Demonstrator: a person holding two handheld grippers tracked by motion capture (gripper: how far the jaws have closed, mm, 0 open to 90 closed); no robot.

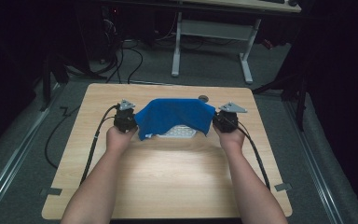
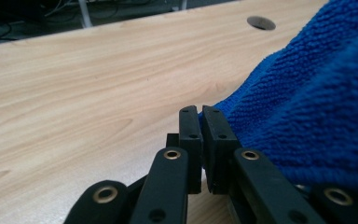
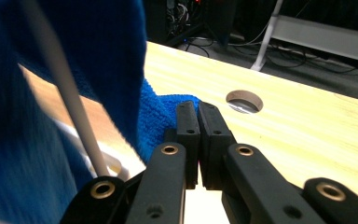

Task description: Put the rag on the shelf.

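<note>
Blue cloth (image 1: 175, 116) hangs stretched between my grippers, its long axis running left to right above the white keyboard (image 1: 179, 132). Left gripper (image 1: 129, 122) and right gripper (image 1: 220, 120) each pinch a corner, equally near the counter (image 1: 168, 177).

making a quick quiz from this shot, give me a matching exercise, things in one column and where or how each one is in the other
Things:
1. blue cloth
2. white keyboard
3. round hole in the table
4. left gripper

Places or states:
A. partly covered, peeking out at the cloth's near edge
B. stretched between the two grippers
C. just beyond the cloth's far edge
D. jaws closed on a corner of the cloth

Pairs: 1-B, 2-A, 3-C, 4-D
</note>
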